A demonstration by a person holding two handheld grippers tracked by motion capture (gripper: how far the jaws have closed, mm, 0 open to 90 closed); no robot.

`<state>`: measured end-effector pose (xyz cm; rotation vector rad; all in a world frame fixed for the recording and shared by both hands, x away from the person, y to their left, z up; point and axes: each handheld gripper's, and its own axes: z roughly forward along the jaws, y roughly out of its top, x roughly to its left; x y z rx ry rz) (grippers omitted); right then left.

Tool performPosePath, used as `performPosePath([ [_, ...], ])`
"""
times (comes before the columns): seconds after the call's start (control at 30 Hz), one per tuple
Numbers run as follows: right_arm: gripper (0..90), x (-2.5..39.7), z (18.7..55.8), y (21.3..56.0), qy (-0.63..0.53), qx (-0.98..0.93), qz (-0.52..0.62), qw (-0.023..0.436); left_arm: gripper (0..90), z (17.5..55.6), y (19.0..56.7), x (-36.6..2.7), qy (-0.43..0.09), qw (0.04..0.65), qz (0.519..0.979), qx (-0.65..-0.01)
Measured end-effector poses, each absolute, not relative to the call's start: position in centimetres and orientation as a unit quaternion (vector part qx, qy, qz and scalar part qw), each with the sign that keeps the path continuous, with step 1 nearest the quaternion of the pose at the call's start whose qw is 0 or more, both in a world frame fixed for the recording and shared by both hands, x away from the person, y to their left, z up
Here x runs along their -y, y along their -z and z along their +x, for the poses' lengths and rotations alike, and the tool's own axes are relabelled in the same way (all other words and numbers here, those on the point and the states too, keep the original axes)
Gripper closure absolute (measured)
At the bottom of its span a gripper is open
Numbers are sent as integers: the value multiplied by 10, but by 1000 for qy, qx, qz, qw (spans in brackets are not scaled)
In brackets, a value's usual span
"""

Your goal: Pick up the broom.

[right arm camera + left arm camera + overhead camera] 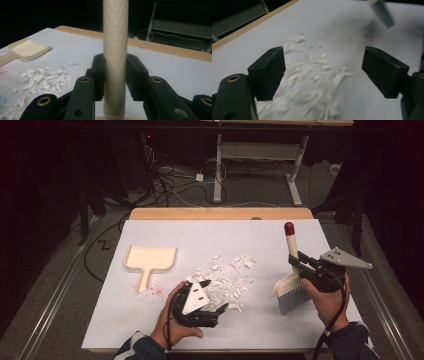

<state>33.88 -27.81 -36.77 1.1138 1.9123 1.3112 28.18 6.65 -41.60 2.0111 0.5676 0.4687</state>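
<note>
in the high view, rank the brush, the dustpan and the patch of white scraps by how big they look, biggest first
1. White scraps: the scattered patch covers the most area.
2 and 3. Dustpan and brush: too close to rank. The brush, held upright in the right gripper, stands nearer the camera, which may enlarge it; the dustpan lies flat.

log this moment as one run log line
right gripper: shut on brush handle | left gripper: open over paper scraps | dustpan: lying untouched left of the scraps

White-topped table [150, 320]: cream dustpan [150, 261], white scraps [227, 275], faint reddish specks [157, 291], perhaps stain.
</note>
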Motion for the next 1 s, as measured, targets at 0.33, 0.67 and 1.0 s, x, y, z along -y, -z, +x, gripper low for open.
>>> performPosePath([
  [0.33, 719, 243, 321, 367, -510, -713, 382, 293, 242, 292, 407, 13, -115, 538, 804, -227],
  [0.67, 718, 213, 297, 360, -525, -714, 330, 324, 550, 302, 420, 19, -91, 548, 801, -225],
  [1.0, 670, 227, 294, 356, -543, -731, 296, 288, 641, 307, 412, -7, -97, 537, 813, -206],
])
